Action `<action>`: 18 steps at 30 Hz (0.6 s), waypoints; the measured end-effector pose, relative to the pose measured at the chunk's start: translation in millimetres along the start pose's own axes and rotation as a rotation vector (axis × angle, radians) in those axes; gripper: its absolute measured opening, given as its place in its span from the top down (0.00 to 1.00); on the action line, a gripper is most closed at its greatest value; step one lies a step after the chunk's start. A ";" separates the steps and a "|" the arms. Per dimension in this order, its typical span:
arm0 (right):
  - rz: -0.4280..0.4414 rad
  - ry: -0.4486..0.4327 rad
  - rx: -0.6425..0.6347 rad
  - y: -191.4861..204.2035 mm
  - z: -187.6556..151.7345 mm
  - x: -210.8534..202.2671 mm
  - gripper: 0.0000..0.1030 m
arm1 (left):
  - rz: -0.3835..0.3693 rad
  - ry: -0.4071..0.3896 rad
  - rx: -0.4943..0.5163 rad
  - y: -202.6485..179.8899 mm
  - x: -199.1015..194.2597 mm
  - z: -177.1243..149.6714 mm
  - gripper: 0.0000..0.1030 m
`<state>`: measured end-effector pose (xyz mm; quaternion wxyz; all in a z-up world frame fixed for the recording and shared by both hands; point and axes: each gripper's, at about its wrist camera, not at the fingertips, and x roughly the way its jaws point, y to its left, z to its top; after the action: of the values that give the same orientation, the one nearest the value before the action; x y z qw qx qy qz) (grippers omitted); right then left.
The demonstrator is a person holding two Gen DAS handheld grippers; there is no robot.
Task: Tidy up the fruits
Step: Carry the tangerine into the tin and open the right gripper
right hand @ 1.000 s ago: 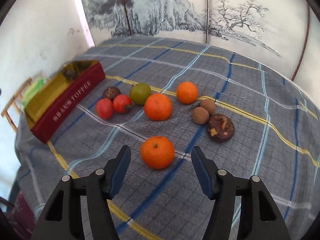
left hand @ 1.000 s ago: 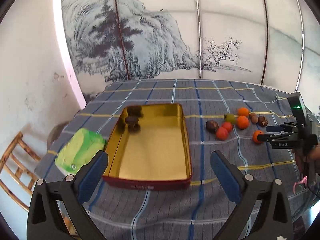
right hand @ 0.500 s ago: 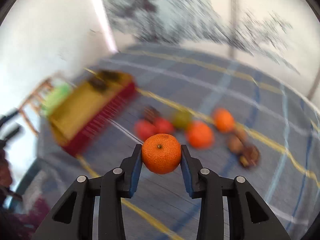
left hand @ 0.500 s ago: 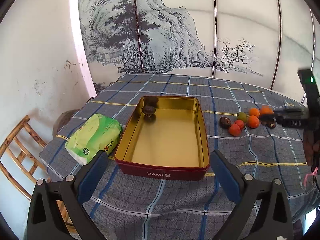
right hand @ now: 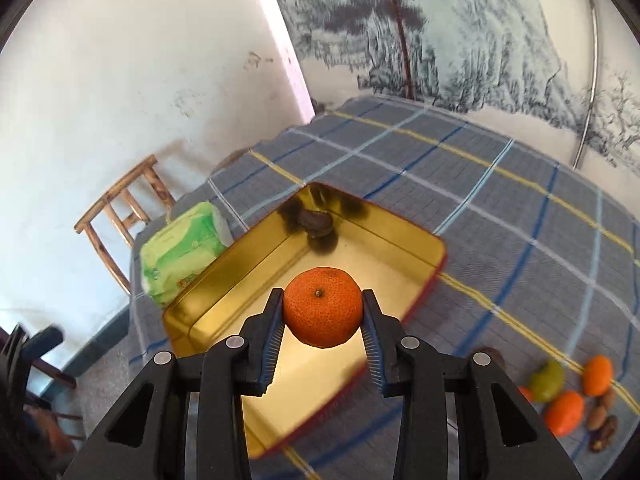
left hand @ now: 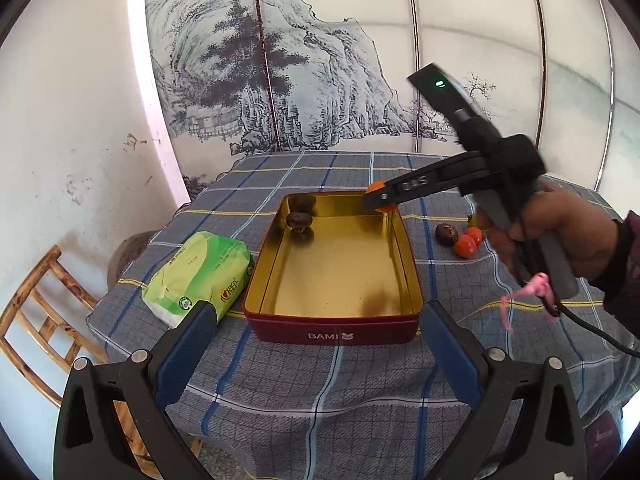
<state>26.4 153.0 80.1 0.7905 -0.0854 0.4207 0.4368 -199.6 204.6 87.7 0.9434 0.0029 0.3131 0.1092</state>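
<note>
One dark fruit (left hand: 299, 220) occupies the tin (left hand: 332, 334).

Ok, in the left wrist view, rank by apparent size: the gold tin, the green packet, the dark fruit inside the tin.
1. Gold tin, largest.
2. Green packet.
3. Dark fruit, smallest, though it lies farthest from the camera, which shrinks it somewhat.

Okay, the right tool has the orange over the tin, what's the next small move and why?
Probably lower the right tool toward the tin's bare gold floor, then open. The orange is clamped above the tin, clear of the dark fruit in the far corner.
</note>
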 end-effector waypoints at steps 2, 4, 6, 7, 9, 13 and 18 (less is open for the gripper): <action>-0.013 0.025 0.012 -0.1 3.0 16.8 0.63 | 0.002 -0.006 0.000 3.8 -0.3 -2.6 0.03; -0.018 0.043 0.025 -4.6 5.4 29.3 0.63 | 0.003 -0.005 0.001 6.7 0.5 -4.5 0.03; -0.026 0.058 0.035 -5.8 7.2 40.4 0.63 | 0.003 0.004 -0.001 9.5 3.0 -6.3 0.03; -0.028 0.063 0.039 -6.6 7.2 43.4 0.63 | 0.003 0.006 -0.004 11.3 3.9 -7.1 0.03; -0.030 0.069 0.046 -7.4 8.3 48.7 0.63 | 0.004 0.015 -0.015 14.4 6.8 -8.1 0.03; -0.038 0.082 0.051 -7.8 11.7 59.8 0.63 | -0.009 0.047 -0.045 21.7 14.6 -11.1 0.03; -0.043 0.101 0.053 -6.9 15.8 74.5 0.63 | -0.009 0.075 -0.054 24.7 21.2 -15.0 0.03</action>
<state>60.7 202.9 33.4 0.7794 -0.0957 0.4697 0.4035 -197.0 232.2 65.0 0.9313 -0.0281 0.3451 0.1132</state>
